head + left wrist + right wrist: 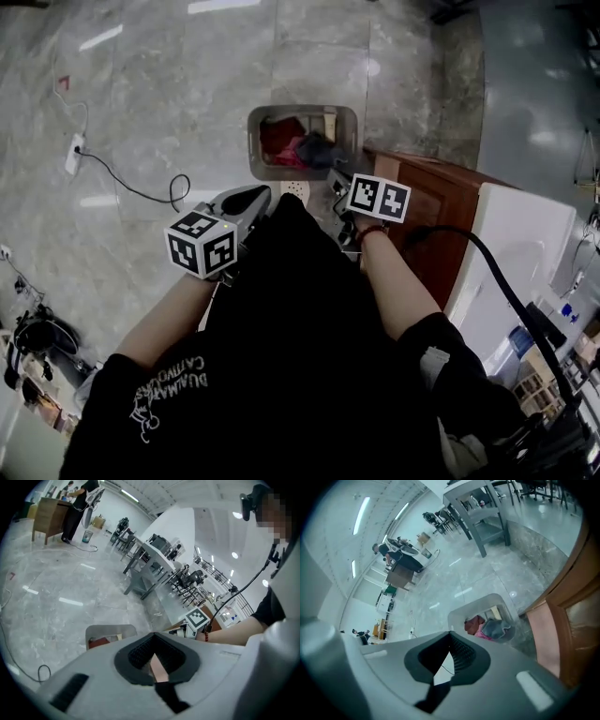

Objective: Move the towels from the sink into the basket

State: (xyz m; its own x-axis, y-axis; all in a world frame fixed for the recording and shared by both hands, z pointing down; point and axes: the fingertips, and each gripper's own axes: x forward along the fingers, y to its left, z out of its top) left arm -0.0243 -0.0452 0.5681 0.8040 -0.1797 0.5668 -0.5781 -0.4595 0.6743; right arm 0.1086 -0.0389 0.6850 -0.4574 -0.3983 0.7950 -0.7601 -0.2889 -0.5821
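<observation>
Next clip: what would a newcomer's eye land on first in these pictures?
The grey plastic basket on the pale marble floor stands out, with a red towel and a dark grey towel heaped inside it. Nearer the camera, the left gripper and right gripper are both shut and empty, held in front of the person's black shirt, beside a brown wooden cabinet.
</observation>
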